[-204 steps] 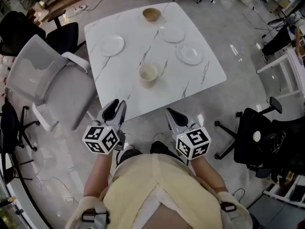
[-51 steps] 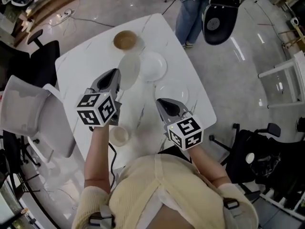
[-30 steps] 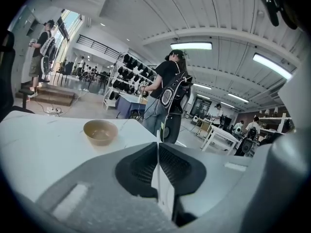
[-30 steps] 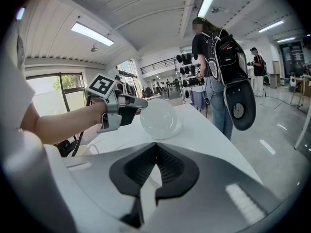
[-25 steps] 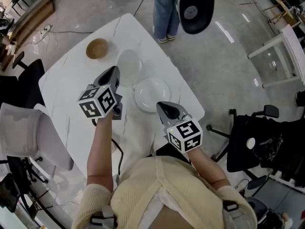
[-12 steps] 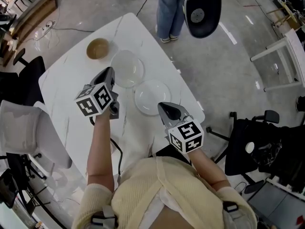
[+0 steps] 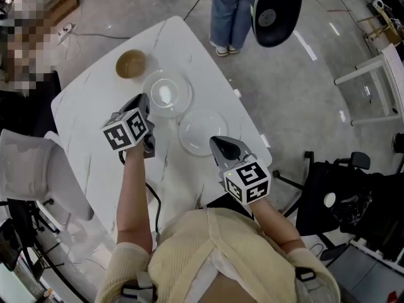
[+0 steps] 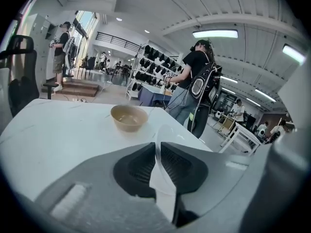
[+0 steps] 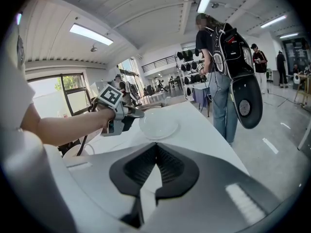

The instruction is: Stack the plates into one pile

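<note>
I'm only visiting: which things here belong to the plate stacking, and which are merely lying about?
For the job: the round white plate, its rim between the jaws of the left gripper, which have just been opening; the second round white plate beside it.
Lying about: the round tan bowl; the grey office chair; the idle, shut right gripper.

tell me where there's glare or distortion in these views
Head view: a bright glare spot on the plate nearest the bowl, and the table edges look bowed. Left gripper view: strong fisheye, black corners, ceiling lamp blown out. Right gripper view: same fisheye bend, window washed out.
</note>
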